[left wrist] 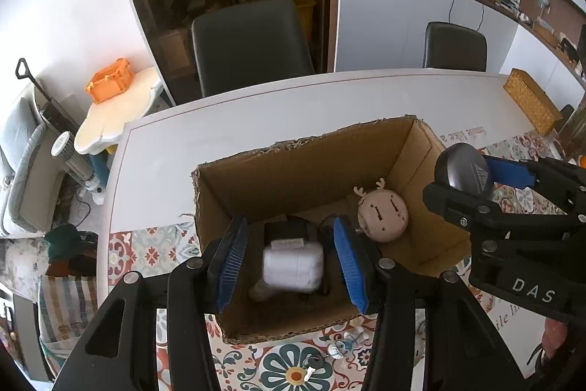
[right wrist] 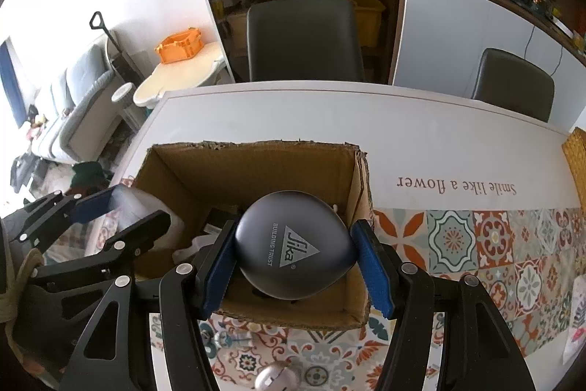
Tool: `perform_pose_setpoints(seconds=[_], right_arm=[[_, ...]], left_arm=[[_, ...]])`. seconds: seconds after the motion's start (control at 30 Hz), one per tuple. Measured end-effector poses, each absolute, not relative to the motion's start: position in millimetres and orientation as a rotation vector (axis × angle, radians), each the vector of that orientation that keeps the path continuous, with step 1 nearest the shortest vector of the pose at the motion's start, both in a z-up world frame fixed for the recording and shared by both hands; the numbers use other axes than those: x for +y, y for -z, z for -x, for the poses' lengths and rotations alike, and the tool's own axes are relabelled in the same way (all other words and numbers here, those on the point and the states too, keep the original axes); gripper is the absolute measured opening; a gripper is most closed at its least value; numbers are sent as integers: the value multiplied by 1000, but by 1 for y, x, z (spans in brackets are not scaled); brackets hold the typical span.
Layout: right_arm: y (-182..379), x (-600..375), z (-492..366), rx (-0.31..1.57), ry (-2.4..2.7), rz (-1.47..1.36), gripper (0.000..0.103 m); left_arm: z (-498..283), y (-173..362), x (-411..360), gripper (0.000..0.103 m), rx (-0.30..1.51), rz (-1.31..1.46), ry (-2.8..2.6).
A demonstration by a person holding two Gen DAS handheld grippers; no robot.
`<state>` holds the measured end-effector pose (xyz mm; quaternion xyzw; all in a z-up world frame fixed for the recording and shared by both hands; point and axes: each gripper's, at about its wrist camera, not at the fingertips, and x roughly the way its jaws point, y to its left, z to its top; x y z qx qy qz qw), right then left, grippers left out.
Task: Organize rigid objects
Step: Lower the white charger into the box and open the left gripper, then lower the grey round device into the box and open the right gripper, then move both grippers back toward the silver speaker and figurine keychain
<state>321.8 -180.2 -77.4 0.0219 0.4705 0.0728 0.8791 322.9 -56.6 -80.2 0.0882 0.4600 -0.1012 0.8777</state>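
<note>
Right claw (right wrist: 296, 262) clamps a grey case (right wrist: 293, 244); left claw (left wrist: 289, 259), part-open, straddles a white object (left wrist: 293, 266), grip unclear.

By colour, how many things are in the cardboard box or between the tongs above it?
Grey: 1, round case in the right tongs
Beige: 1, deer-faced ball
White: 1, blurred block
Black: 1, black item behind the block
Total: 4

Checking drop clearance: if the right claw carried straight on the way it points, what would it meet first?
Probably the inside of the cardboard box: the right claw, clamped on the grey Sika case, points down into its opening. Depth is unclear; box contents may come first.
</note>
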Motion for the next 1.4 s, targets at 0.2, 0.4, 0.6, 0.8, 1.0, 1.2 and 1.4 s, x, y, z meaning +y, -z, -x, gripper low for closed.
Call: perform_pose_setpoints(seconds=[0.2,0.4,0.6,0.8,1.0,1.2,1.4], right_arm=[[81,-179,-323,995,-153,-58,62],[83,-170,-325,998,-167,-51,62],[77,-161,-323,954,-139,-29,78],[68,-157,-302,916,-110,3,78],[60,-163,-276,892,-99,-15,79],[56,-166,-248,861,-95,-16,81],[60,-168,-227,856,-95,-25,81]], left_arm=[[-323,79,-42,71,972,-162,120],[-317,74,-15,93,937,-140,-22],[-302,66,-1,98,889,-142,-84],[-281,57,0,103,842,-145,-105],[-262,52,0,103,827,-132,-90],[-238,54,-3,103,821,-122,-83],[-219,59,-3,103,825,-118,-82]])
